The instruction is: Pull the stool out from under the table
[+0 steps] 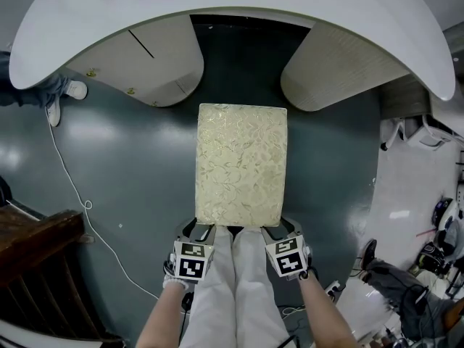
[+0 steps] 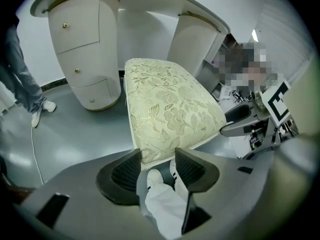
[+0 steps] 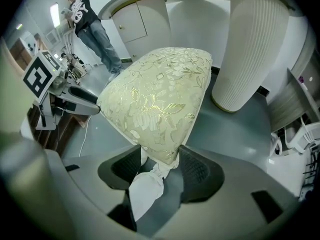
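Observation:
The stool [image 1: 241, 165] has a cream cushion with a gold flower pattern and stands on the dark floor just in front of the white table [image 1: 72, 42], in line with the gap between its two pedestals. My left gripper [image 1: 199, 230] sits at the cushion's near left corner, my right gripper [image 1: 281, 229] at its near right corner. In the left gripper view the cushion [image 2: 170, 109] ends between the wide-set jaws of the left gripper [image 2: 157, 164]. In the right gripper view the cushion's corner [image 3: 160, 99] is wedged between the jaws of the right gripper [image 3: 160, 161]. The stool's legs are hidden.
Two rounded pedestals, left [image 1: 138, 71] and right [image 1: 341, 71], flank the gap under the table. My legs in white trousers [image 1: 232, 281] stand between the grippers. A white cable [image 1: 72, 187] trails on the floor at left, near dark wooden furniture [image 1: 36, 267]. Equipment clutter [image 1: 435, 252] lies at right.

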{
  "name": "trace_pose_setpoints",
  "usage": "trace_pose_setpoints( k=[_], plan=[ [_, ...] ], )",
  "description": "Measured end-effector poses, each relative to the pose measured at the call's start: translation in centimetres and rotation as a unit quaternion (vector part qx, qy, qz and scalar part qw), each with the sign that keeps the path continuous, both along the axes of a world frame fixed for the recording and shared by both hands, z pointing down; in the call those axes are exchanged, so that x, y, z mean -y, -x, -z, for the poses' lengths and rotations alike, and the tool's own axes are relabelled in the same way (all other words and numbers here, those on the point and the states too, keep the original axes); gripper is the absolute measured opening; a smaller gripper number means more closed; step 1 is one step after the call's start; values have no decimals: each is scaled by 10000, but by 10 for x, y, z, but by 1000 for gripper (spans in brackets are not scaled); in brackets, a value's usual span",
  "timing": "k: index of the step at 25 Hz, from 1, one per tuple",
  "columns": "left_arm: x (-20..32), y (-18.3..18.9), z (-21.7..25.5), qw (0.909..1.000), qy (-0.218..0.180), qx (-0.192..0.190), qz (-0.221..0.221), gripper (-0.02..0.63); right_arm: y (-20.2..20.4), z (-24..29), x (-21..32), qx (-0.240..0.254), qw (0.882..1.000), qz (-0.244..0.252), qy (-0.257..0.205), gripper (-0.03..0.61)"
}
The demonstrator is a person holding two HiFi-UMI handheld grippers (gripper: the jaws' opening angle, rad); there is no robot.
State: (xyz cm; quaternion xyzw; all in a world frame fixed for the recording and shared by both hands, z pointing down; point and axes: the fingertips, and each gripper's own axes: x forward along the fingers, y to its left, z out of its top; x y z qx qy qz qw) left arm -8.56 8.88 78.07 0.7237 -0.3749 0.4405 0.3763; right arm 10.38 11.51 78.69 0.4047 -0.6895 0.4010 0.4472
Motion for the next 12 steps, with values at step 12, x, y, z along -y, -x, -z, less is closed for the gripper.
trace_pose_setpoints(
  k=[12],
  plan=[
    [45, -7, 102, 9954, -689, -318, 590, 23, -23, 89, 34, -70, 9898, -1221, -734, 49]
  ],
)
